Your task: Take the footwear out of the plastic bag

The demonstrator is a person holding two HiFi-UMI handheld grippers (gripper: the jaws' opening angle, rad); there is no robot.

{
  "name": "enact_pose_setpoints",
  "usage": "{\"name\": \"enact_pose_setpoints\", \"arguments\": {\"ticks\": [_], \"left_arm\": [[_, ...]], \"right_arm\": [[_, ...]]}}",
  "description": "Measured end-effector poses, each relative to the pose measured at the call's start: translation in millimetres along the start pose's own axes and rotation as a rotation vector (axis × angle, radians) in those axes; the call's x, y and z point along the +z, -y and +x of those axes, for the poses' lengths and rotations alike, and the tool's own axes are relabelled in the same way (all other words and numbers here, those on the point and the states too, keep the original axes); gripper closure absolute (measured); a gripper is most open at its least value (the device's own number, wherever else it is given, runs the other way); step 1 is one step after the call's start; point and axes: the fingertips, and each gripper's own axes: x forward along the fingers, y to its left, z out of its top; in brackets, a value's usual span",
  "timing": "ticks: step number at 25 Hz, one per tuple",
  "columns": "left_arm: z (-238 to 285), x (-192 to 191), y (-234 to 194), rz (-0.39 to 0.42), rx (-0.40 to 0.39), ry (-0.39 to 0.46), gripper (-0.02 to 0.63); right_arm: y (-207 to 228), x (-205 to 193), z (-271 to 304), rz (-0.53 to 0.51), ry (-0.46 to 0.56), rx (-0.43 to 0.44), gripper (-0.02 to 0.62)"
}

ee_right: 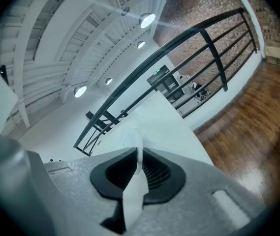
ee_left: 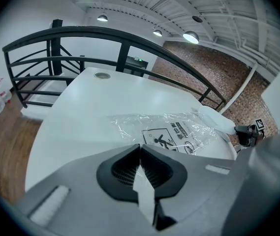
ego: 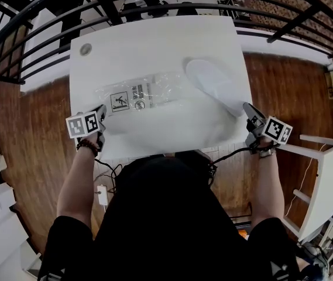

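A white slipper [ego: 213, 84] lies at the right of the white table [ego: 154, 40], clear of the bag's mouth. My right gripper [ego: 248, 110] is shut on its near end; in the right gripper view a white flap of the slipper [ee_right: 132, 136] stands up between the closed pads. The clear plastic bag [ego: 148, 92], with a printed label, lies flat at centre-left. My left gripper [ego: 101, 113] is shut at the bag's near left corner. In the left gripper view the bag [ee_left: 174, 129] runs right up to the closed jaws [ee_left: 140, 149], with the slipper [ee_left: 218, 119] beyond it.
A black railing [ego: 49, 45] curves round the far side of the table. A round cable hole [ego: 85, 49] sits in the table's far left corner. A white rack [ego: 330, 174] stands at the right on the wooden floor, and cables hang under the near edge.
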Motion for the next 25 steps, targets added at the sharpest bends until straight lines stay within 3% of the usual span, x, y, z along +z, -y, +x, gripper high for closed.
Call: {"name": "enact_pose_setpoints", "arguments": {"ticks": [10,13,18,22,25], "left_arm": [[-0.4,5.8,7.7,0.034,0.028,0.023,0.58],[-3.7,10.3,4.9,0.044,0.034,0.04,0.544],[-9.0,17.2,-3.7,0.049,0.048,0.072,0.469],[-15.8,21.3,-5.8,0.058,0.056,0.101,0.46],[-20.9,23.2,-5.6,0.062,0.049,0.116,0.462]], "right_arm": [[18.6,-13.0,11.9,-0.054,-0.073,-0.084,0.543],[19.7,-15.2,14.0,-0.075,-0.084,-0.12,0.492],[23.2,-12.5,14.0,-0.115,-0.075,-0.193,0.482],[21.8,-3.6,9.6,-0.189,-0.056,-0.25,0.482],[10.0,1.6,10.6,-0.23,-0.039,-0.242,0.482]]}}
